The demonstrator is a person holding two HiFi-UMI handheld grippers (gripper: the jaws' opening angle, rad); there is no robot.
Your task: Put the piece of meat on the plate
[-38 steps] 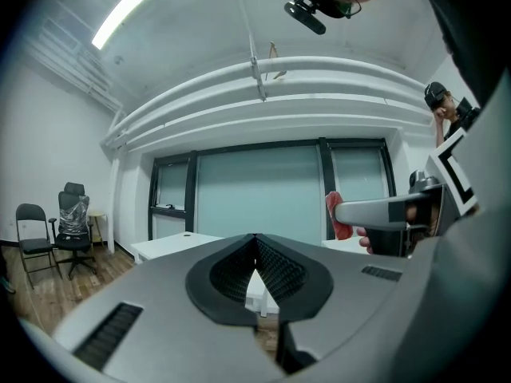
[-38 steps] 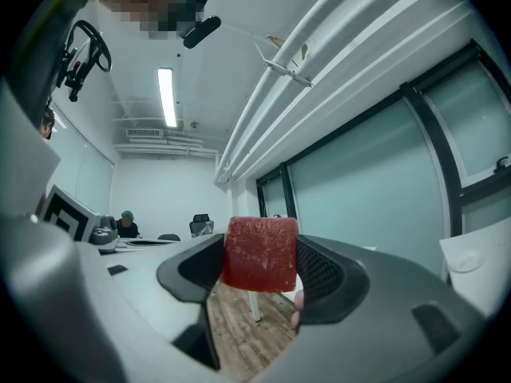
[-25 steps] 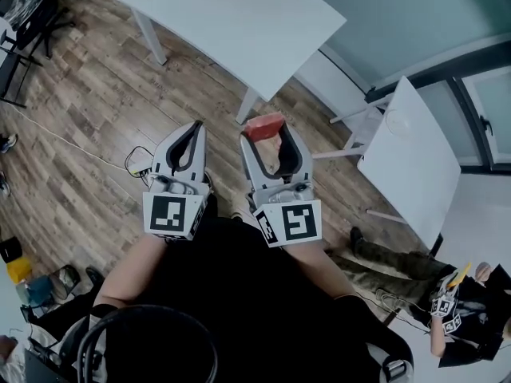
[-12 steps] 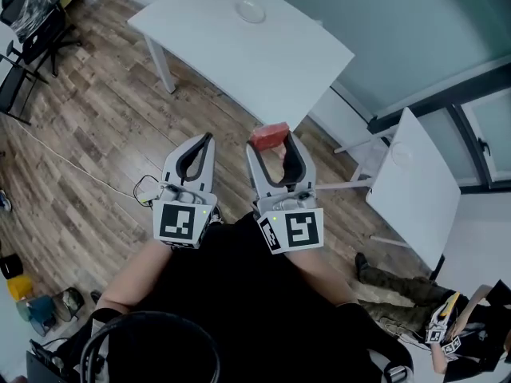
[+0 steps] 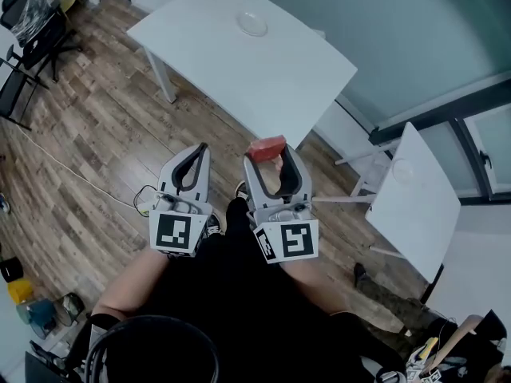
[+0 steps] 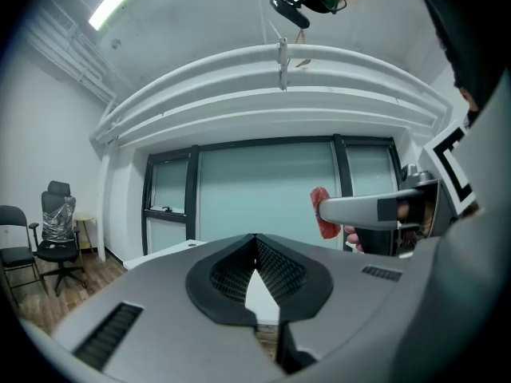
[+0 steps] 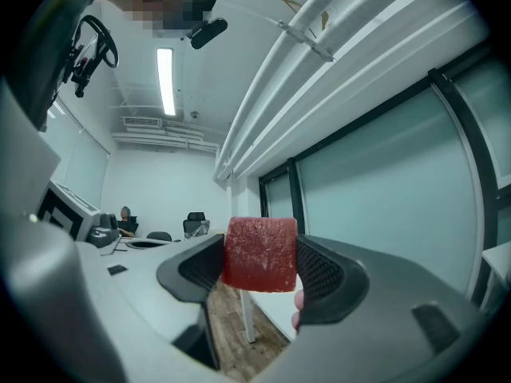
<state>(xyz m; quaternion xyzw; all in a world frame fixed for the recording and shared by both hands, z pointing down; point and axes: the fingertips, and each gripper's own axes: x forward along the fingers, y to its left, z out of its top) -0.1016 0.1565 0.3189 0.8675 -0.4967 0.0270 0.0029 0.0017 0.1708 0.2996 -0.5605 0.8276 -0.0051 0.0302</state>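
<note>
A red slab of meat [image 5: 267, 147] sits between the tips of my right gripper [image 5: 269, 153], which is shut on it above the wood floor, short of the white table [image 5: 271, 70]. In the right gripper view the meat [image 7: 260, 246] fills the gap between the jaws of the right gripper [image 7: 259, 268]. A small pale plate [image 5: 253, 25] lies near the table's far side. My left gripper [image 5: 199, 150] is held beside the right one, shut with nothing in it. The left gripper view shows its jaws closed [image 6: 255, 250] and the meat [image 6: 322, 213] off to the right.
A second white table [image 5: 415, 190] stands at the right. Black chairs [image 5: 28, 42] are at the upper left. A cable [image 5: 88, 178] runs over the floor to the left of the grippers. Another person [image 5: 447, 349] with grippers is at the bottom right corner.
The table and its plate have come further into view and nearer. Both grippers stay in front of my body, the right one still shut on the meat.
</note>
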